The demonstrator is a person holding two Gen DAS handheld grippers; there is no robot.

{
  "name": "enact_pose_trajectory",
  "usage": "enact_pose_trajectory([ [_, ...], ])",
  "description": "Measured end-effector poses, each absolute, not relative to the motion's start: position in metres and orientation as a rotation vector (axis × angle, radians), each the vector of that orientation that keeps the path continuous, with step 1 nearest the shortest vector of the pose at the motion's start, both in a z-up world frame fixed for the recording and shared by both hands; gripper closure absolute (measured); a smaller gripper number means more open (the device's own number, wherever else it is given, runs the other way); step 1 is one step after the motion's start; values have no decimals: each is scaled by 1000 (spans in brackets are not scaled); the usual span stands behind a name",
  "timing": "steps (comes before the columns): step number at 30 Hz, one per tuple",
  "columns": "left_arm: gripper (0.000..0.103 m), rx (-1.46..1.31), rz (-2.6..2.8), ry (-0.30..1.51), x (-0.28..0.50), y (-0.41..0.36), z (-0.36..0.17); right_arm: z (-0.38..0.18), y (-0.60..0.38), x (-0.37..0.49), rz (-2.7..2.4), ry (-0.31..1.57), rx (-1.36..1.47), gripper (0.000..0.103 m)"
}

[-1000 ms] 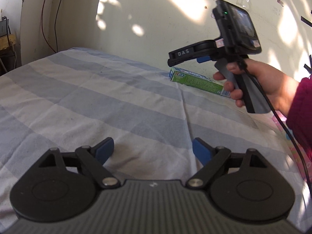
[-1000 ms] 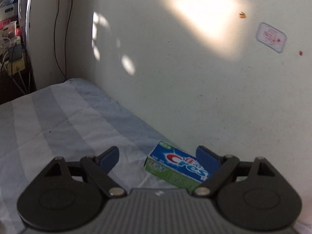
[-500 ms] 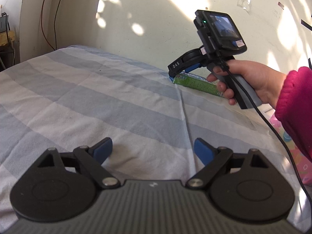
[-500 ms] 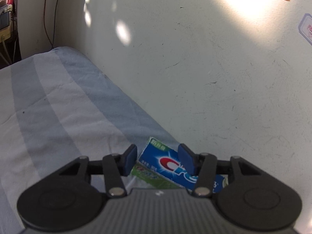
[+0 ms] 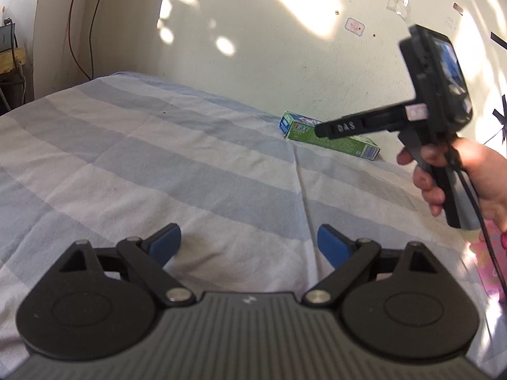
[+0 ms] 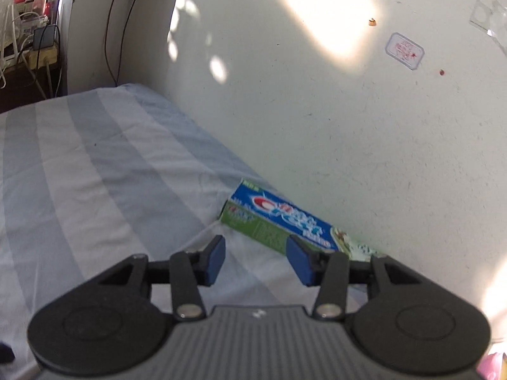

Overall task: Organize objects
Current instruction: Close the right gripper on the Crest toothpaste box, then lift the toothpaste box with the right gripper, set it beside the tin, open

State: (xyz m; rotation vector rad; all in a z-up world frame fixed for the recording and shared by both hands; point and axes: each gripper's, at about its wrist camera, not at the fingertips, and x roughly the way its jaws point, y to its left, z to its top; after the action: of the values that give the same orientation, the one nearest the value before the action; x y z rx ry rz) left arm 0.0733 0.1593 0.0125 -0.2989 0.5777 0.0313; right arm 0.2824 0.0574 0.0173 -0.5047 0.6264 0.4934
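Observation:
A blue and green toothpaste box lies flat on the striped bed sheet, tight against the white wall. My right gripper hovers just short of the box's near long side with its jaws partly narrowed. Nothing sits between its blue pads. In the left wrist view that right gripper is seen side-on, held by a hand above the box. My left gripper stays low over the sheet with its jaws opening and nothing between them.
The white wall runs close behind the box. A pink patterned item lies at the right edge of the bed. Cables and a power strip clutter the far left beyond the bed. A cable hangs from the right gripper.
The right gripper's jaws narrowed from wide, closed in over the box's end, then drew back; the box stays on the sheet. The left jaws widened slightly.

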Motion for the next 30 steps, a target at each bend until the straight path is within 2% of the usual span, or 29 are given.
enact_pose_trajectory([
  [3,8,-311,32,573,74,161,12,14,87,307,485,622,-478,52],
  [7,7,-310,34,570,75,160,12,1,120,346,440,650,-458,52],
  [9,7,-317,31,569,74,161,12,-9,129,364,398,677,-489,56],
  [10,6,-319,29,569,74,162,13,-14,131,372,379,703,-515,65],
  [11,6,-321,27,569,73,162,13,-18,131,378,369,735,-536,69],
  [13,6,-324,24,569,73,163,14,-18,125,379,393,759,-545,69],
  [17,6,-332,18,570,74,166,14,-14,96,346,461,770,-579,70],
  [22,5,-336,12,573,74,167,14,-13,37,261,485,739,-631,70],
  [26,5,-331,12,575,74,167,15,-11,-19,201,455,746,-559,72],
  [29,5,-324,14,576,73,167,15,-6,-56,165,404,726,-448,65],
  [30,5,-323,14,576,73,166,15,-2,-65,157,375,698,-405,59],
])
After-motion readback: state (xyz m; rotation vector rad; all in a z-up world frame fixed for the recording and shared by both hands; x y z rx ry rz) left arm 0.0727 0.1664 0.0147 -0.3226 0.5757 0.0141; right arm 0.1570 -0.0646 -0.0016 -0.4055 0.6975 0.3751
